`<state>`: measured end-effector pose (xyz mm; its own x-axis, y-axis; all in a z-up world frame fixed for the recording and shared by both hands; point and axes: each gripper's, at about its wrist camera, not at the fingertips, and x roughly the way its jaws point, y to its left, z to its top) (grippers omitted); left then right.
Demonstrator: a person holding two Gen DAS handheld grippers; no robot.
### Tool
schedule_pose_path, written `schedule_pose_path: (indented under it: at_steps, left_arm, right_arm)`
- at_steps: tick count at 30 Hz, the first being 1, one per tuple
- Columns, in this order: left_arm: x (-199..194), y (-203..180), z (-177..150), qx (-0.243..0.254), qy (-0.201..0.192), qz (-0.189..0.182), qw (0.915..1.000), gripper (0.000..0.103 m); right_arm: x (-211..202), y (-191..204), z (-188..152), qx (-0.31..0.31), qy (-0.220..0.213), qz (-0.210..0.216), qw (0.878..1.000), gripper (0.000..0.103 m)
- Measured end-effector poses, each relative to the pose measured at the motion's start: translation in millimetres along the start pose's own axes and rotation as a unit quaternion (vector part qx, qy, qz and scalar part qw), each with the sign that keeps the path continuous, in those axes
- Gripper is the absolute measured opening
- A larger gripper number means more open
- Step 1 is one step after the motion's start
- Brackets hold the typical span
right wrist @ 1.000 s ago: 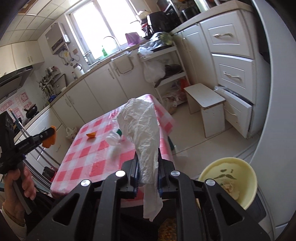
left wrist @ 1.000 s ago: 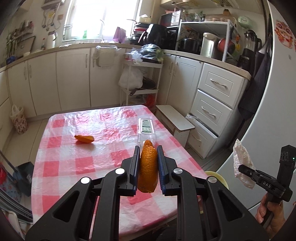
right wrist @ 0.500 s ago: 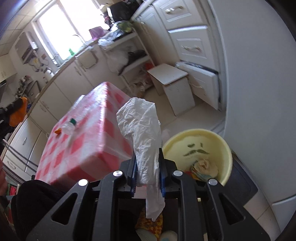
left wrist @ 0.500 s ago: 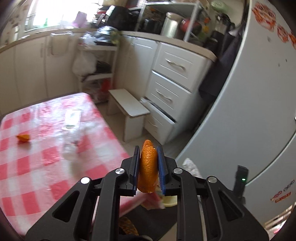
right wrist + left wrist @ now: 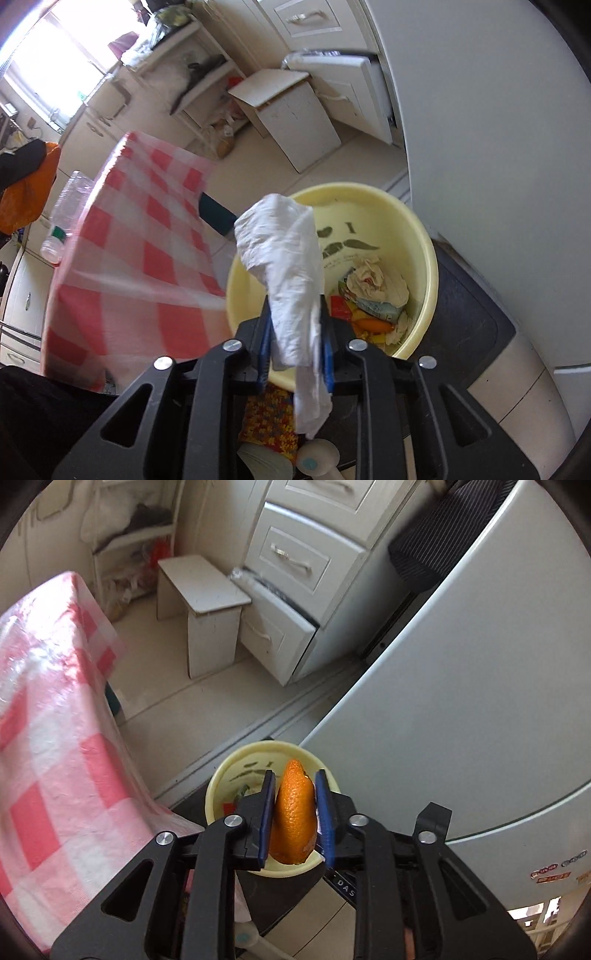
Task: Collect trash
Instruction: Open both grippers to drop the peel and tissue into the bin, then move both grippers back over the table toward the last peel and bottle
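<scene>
left wrist view: the left gripper (image 5: 294,814) is clamping an orange peel (image 5: 294,814) upright between its blue pads (image 5: 266,816), and the peel is hanging directly above the yellow bin (image 5: 221,779), which is standing on the floor beside the grey refrigerator (image 5: 461,686). the table with the red checked cloth (image 5: 48,746) is lying to the left, and a small white stool (image 5: 203,590) is standing near the drawers beyond. right wrist view: the right gripper (image 5: 295,341) is gripping a crumpled white plastic bag (image 5: 288,266), whose loose end is trailing below the jaws. the bag is sitting over the near rim of the yellow bin (image 5: 421,236), which is holding paper scraps and wrappers (image 5: 373,291). a clear plastic bottle (image 5: 62,218) is lying on the cloth (image 5: 147,236) at the left.
</scene>
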<state>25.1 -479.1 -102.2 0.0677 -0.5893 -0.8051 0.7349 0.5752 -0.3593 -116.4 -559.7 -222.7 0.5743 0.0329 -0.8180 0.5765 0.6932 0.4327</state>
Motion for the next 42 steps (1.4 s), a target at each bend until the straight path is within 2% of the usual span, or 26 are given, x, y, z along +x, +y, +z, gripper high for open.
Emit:
schedule_pose_path:
  at_steps: [1, 3, 5, 6, 8, 11, 14, 17, 20, 24, 25, 29, 31, 34, 37, 39, 42]
  left_arm:
    - [7, 2, -2, -0.003, 0.008, 0.0, 1.0, 0.043]
    - [14, 7, -3, -0.011, 0.014, 0.012, 0.9998, 0.056]
    - [14, 11, -1, -0.014, 0.01, 0.014, 0.9998, 0.06]
    - [11, 10, -1, -0.013, 0.002, 0.016, 0.9998, 0.066]
    - [5, 13, 0, -0.013, -0.015, 0.027, 0.9994, 0.073]
    - [-11, 16, -1, -0.02, -0.039, 0.032, 0.9985, 0.079]
    - [-36, 20, 0, -0.028, -0.094, 0.038, 0.9945, 0.087]
    - [-76, 37, -2, -0.062, -0.161, 0.025, 0.9846, 0.09]
    - [-125, 66, -10, -0.103, -0.216, 0.024, 0.9706, 0.093]
    - [-203, 116, -27, -0.135, -0.261, 0.062, 0.9538, 0.095]
    - [-222, 131, -36, -0.138, -0.27, 0.082, 0.9494, 0.096]
    - [-274, 181, -66, -0.138, -0.275, 0.163, 0.9374, 0.096]
    - [-295, 213, -88, -0.152, -0.27, 0.206, 0.9284, 0.096]
    - [-316, 259, -119, -0.185, -0.265, 0.242, 0.9149, 0.096]
    - [-330, 290, -143, -0.22, -0.268, 0.258, 0.9019, 0.095]
    - [-336, 304, -150, -0.227, -0.271, 0.259, 0.8988, 0.096]
    - [-334, 310, -151, -0.21, -0.264, 0.263, 0.9038, 0.096]
  right_arm:
    - [5, -1, 1, 0.002, 0.005, -0.003, 1.0, 0.032]
    - [10, -3, 0, 0.006, 0.009, -0.005, 1.0, 0.046]
    - [12, -5, 0, 0.011, 0.01, -0.009, 1.0, 0.053]
    - [12, -7, -1, 0.014, 0.01, -0.011, 1.0, 0.056]
    - [10, -8, -4, 0.019, 0.013, -0.014, 1.0, 0.058]
    - [3, -11, -6, 0.029, 0.013, -0.016, 0.999, 0.059]
    - [-11, -2, 0, 0.035, 0.003, -0.009, 0.999, 0.06]
    - [-37, 25, 14, 0.019, -0.025, 0.015, 0.999, 0.062]
    - [-69, 64, 29, -0.007, -0.059, 0.049, 0.997, 0.066]
    - [-109, 133, 38, -0.055, -0.098, 0.111, 0.987, 0.071]
    - [-119, 158, 38, -0.071, -0.105, 0.135, 0.983, 0.071]
    - [-137, 234, 31, -0.117, -0.116, 0.199, 0.966, 0.077]
    - [-140, 272, 23, -0.149, -0.122, 0.218, 0.957, 0.079]
    - [-128, 316, 9, -0.18, -0.109, 0.234, 0.949, 0.081]
    - [-116, 349, -7, -0.208, -0.106, 0.234, 0.944, 0.081]
    - [-109, 363, -14, -0.218, -0.104, 0.228, 0.943, 0.081]
    - [-98, 376, -22, -0.229, -0.107, 0.211, 0.944, 0.081]
